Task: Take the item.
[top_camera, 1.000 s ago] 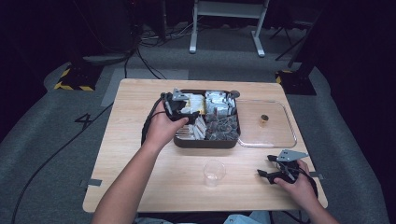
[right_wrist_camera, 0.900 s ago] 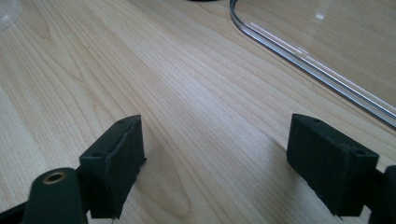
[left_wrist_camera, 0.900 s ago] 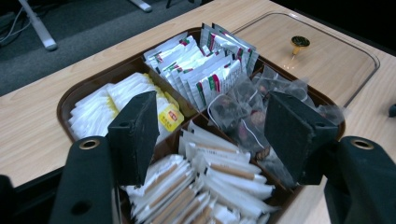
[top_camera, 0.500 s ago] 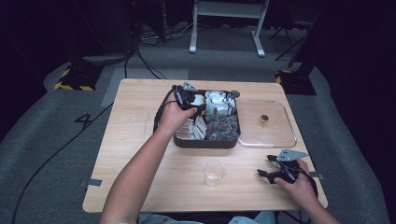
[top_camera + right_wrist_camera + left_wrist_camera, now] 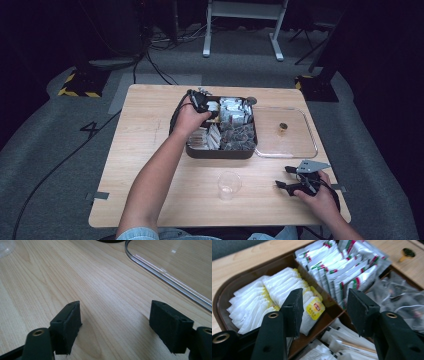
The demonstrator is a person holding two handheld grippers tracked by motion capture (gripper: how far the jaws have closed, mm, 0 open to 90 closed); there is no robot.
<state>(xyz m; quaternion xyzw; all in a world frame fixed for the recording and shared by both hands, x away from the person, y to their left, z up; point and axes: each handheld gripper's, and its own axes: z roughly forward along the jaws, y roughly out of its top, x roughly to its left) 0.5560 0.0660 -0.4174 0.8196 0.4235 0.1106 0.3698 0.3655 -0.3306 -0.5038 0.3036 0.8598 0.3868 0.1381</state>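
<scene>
Hovering over the brown tea tray (image 5: 220, 151), the left gripper (image 5: 324, 307) has been narrowing its half-open, empty jaws above a yellow-tagged teabag (image 5: 313, 311); right gripper (image 5: 115, 322) gapes empty

A pale wooden tabletop (image 5: 150, 130) stands on grey carpet (image 5: 60, 165); black cables (image 5: 150, 60), a white frame (image 5: 242, 20) and hazard-striped tape (image 5: 75, 92) lie in dim surroundings.

The left forearm extends from the bottom edge forward and slightly rightward, bare to the elbow. Its black two-jaw left gripper (image 5: 209, 106) is gripped in the hand, jaws pointing away and downward; they have just been closing, stand partly apart, nothing pressed between them. The black two-jaw right gripper (image 5: 286, 179), grey-plated, rests low, jaws wide apart, pointing left.
</scene>
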